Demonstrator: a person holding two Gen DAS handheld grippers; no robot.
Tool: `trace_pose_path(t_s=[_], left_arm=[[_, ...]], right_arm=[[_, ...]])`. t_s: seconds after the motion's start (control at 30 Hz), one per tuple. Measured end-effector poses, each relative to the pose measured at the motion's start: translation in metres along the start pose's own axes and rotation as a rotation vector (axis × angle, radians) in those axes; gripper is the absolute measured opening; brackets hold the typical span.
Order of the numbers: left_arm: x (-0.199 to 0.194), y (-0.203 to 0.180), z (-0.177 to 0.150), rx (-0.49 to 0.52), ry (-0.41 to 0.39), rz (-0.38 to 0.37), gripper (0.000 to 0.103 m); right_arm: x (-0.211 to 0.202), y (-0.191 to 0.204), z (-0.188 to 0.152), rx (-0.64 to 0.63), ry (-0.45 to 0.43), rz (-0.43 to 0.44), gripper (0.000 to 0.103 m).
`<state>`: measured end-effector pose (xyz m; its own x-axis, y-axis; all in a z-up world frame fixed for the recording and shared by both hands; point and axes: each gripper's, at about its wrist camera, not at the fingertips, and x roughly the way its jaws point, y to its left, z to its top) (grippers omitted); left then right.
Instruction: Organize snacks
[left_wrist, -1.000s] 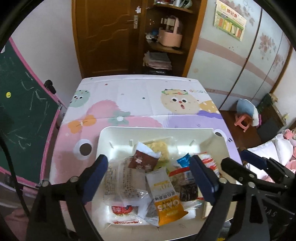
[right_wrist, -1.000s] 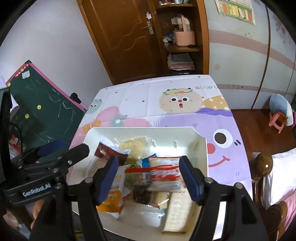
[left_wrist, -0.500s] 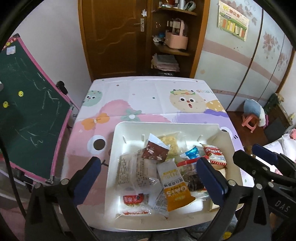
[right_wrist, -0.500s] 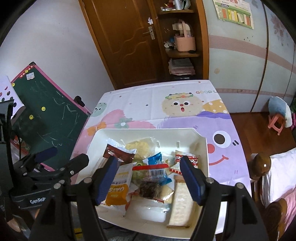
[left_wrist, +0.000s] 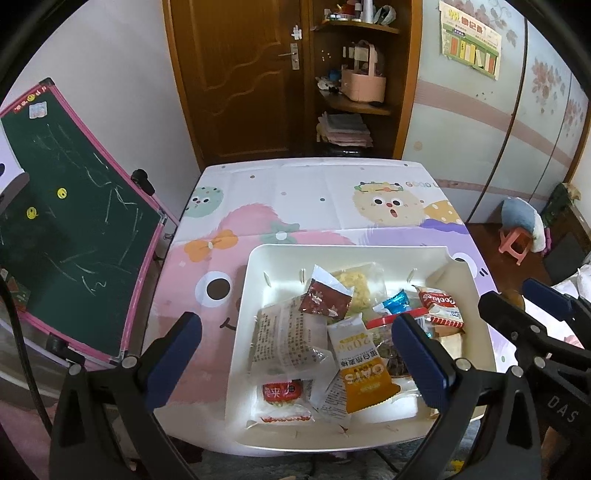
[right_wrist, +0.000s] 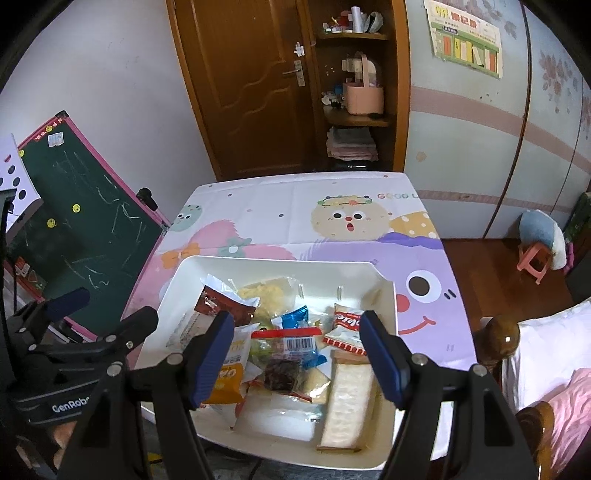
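- The left gripper hung spread wide, empty, above the white bin.
- The snack packets lay heaped inside it: light, crinkly, slippery; best pinched by a sealed edge.
- The right gripper stood parted, empty.

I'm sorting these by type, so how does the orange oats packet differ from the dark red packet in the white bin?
The oats packet is mostly orange with a white upper part; the dark red packet is maroon with a white torn-looking top. The oats packet looks longer and lies nearer the camera; the dark red packet lies further back, over a yellow snack. Both are small sealed pouches lying loose in the white bin, untouched by either gripper.
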<state>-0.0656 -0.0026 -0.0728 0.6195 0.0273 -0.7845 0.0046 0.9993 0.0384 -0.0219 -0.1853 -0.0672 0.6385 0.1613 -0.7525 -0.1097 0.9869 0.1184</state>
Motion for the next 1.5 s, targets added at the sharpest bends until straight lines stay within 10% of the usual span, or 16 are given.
trace_pose_path(t_s=[1.5], left_arm=[[-0.0073,0.0025,-0.0041,-0.004,0.003,0.013,0.102]], right_arm=[[-0.0067,-0.0027,-0.0083,0.011,-0.005,-0.015,0.071]])
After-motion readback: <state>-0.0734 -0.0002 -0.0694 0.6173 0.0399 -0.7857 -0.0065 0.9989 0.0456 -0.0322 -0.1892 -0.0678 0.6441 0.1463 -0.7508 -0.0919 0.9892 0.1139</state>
